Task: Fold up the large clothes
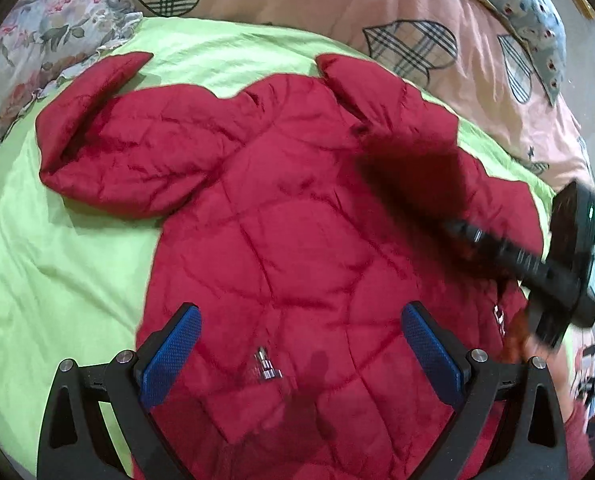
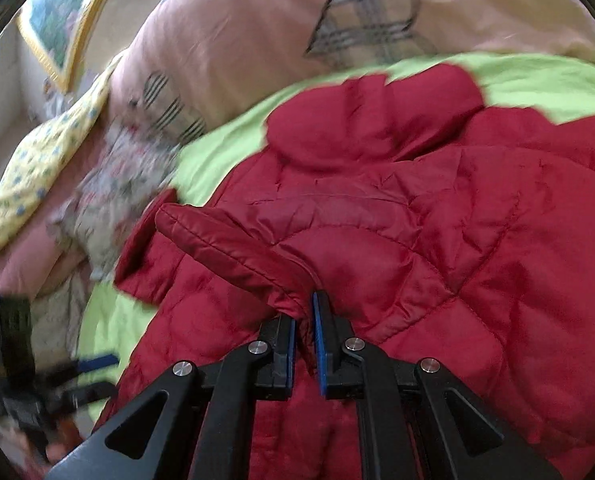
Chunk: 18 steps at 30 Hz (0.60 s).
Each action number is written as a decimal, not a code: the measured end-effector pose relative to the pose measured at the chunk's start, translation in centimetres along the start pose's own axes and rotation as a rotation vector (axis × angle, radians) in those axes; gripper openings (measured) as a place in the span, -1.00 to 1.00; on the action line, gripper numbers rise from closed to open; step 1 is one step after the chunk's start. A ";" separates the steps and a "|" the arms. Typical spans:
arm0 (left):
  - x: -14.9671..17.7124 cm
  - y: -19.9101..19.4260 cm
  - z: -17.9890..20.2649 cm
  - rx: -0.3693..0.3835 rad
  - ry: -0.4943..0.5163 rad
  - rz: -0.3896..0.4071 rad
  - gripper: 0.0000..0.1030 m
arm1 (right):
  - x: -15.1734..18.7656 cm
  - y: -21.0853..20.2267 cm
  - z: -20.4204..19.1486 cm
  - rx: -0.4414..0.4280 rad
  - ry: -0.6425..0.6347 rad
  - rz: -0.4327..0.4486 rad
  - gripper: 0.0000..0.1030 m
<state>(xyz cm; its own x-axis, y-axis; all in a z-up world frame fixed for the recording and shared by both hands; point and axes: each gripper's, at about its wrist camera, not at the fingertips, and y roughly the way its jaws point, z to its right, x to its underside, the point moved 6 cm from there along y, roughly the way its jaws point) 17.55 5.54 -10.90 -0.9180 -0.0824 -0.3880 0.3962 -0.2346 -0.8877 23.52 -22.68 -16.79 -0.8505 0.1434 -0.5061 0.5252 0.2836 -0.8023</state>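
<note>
A red quilted jacket [image 1: 289, 208] lies spread on a lime-green sheet [image 1: 49, 264]. One sleeve [image 1: 93, 120] lies folded at the upper left. My left gripper [image 1: 297, 344] is open and empty, hovering above the jacket's lower body near a metal zipper pull [image 1: 266, 366]. My right gripper [image 2: 304, 328] is shut on a red jacket edge or cuff [image 2: 233, 248] and holds it lifted over the jacket [image 2: 477, 240]. The right gripper also shows blurred at the right of the left wrist view [image 1: 537, 264]. The left gripper shows blurred at the lower left of the right wrist view [image 2: 57, 380].
A pink quilt with plaid heart patches [image 1: 409, 44] lies behind the jacket. A floral pillow [image 1: 45, 32] sits at the far left. A blue dotted cloth [image 1: 537, 12] lies at the top right. A framed picture [image 2: 61, 16] hangs on the wall. The green sheet [image 2: 537, 80] surrounds the jacket.
</note>
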 end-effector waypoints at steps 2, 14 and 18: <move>-1.0 0.7 -0.2 0.040 -0.024 -0.015 0.96 | 0.9 1.6 -1.0 -0.042 -0.020 -0.041 -0.85; -8.7 9.3 -1.0 0.294 -0.191 -0.157 0.93 | 2.0 3.0 -3.0 -0.024 -0.134 -0.061 -0.75; -9.0 12.4 -0.1 0.283 -0.149 -0.211 0.15 | 1.8 3.1 -2.9 -0.040 -0.118 -0.063 -0.74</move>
<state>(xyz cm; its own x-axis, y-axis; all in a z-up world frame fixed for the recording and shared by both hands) 30.70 3.44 -18.44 -0.9796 -0.1392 -0.1451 0.1969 -0.5180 -0.8324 23.51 -18.75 -19.31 -0.8713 0.0122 -0.4906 0.4672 0.3261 -0.8218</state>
